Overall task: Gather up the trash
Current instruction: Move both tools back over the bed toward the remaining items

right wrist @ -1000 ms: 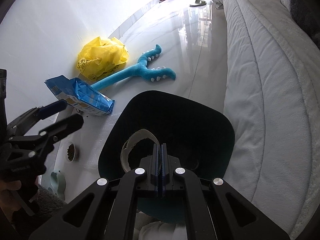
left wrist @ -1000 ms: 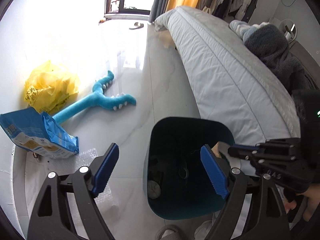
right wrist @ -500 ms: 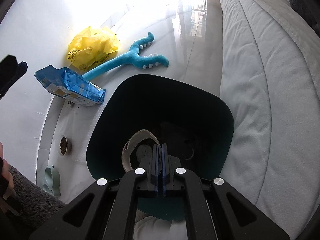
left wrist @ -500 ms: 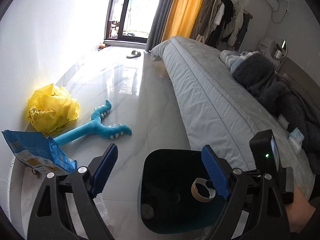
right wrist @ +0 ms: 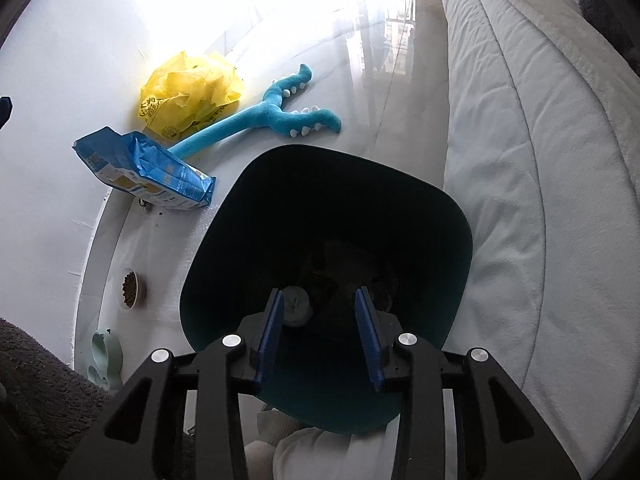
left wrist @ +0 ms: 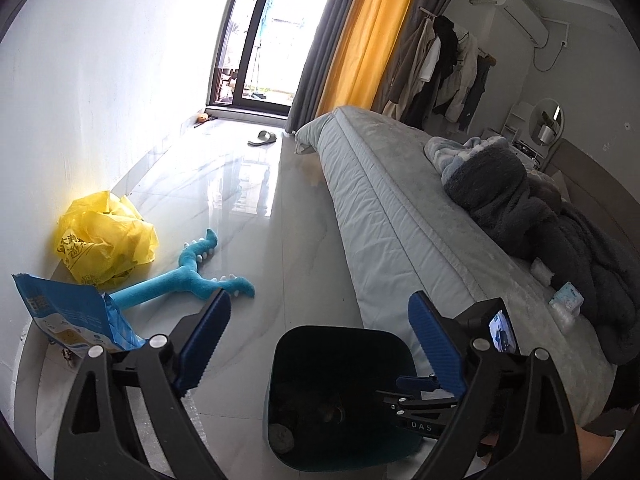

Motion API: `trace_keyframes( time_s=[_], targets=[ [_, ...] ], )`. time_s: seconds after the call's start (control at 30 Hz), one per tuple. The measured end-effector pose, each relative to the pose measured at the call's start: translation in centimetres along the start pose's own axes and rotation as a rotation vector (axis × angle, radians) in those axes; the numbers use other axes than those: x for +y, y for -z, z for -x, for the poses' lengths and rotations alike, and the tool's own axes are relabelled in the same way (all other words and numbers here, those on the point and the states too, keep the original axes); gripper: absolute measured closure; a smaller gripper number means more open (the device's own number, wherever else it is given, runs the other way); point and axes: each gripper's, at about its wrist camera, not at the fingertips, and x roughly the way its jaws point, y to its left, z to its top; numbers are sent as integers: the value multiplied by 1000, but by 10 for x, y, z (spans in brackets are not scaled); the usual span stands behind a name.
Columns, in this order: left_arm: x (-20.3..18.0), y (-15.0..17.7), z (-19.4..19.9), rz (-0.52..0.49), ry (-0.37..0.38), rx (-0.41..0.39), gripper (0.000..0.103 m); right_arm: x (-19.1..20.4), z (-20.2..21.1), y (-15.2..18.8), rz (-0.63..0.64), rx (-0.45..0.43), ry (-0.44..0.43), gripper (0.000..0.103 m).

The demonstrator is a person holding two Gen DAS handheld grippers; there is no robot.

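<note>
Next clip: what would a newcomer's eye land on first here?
The dark teal trash bin on the floor beside the bed, with the open right gripper poised over its mouth. Then the crumpled yellow plastic bag against the wall, next to a blue plush toy and a blue pouch.

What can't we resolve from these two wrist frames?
- Trash bin contents: right wrist view, interior in deep shadow; only a pale round item shows.
- Same in left wrist view; right gripper crosses the bin mouth.
- Yellow bag print: too small to read.
- Blue bag label: too small, fisheye-warped.
- Bed near end: cut off by the frame edge.
</note>
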Motion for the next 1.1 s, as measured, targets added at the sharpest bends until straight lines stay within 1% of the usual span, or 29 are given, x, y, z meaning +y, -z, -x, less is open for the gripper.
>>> trace_keyframes(
  time_s=[0.1, 0.2, 0.3, 0.5, 0.57, 0.63, 0.77, 0.87, 1.03, 1.1],
  targets=[
    [-5, -4, 6, -3, 11, -20, 11, 0, 11, 0, 1, -20, -8, 65],
    [-14, -7, 11, -23, 15, -38, 10, 0, 31, 1, 13, -60, -19, 65],
    [-24, -9, 13, -25, 25, -48, 10, -2, 53, 3, 16, -110, -38, 60],
    [-49, -13, 20, -46, 57, -72, 10, -9, 93, 12, 34, -191, -13, 59],
    [-62, -14, 22, -57, 78, -78, 10, -16, 108, 16, 31, -221, -1, 59],
    [-77, -15, 23, -76, 97, -79, 10, -24, 126, 21, 23, -262, 13, 53],
    [-103, -17, 24, -104, 133, -79, 10, -42, 159, 32, 9, -338, 71, 51],
    [-121, -16, 23, -127, 152, -78, 10, -58, 177, 37, -5, -370, 105, 51],
    [-137, -15, 14, -113, 185, -57, 10, -83, 198, 52, -33, -405, 163, 50],
    [-146, -12, 14, -123, 186, -52, 10, -94, 207, 59, -41, -417, 184, 50]
  ],
)
